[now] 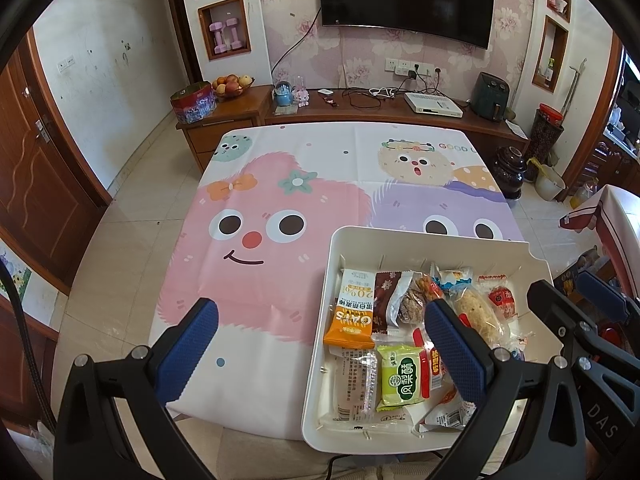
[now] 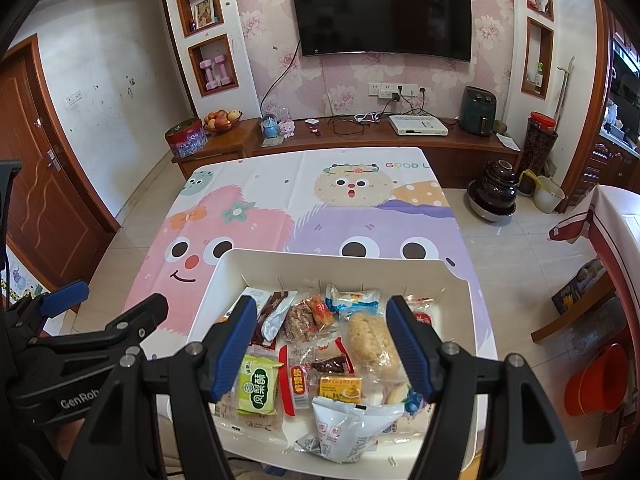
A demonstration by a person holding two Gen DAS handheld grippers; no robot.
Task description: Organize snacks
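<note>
All the snacks lie jumbled in the white tray at the near edge of the surface: an orange oat bar, a green pastry pack, a puffed-rice cake. The rest of the cloth carries nothing, so gathering looks done; sorting appears left. Left claw and right claw hover with fingers apart, empty.

Glossy white plastic tray, crinkly wrappers.
</note>
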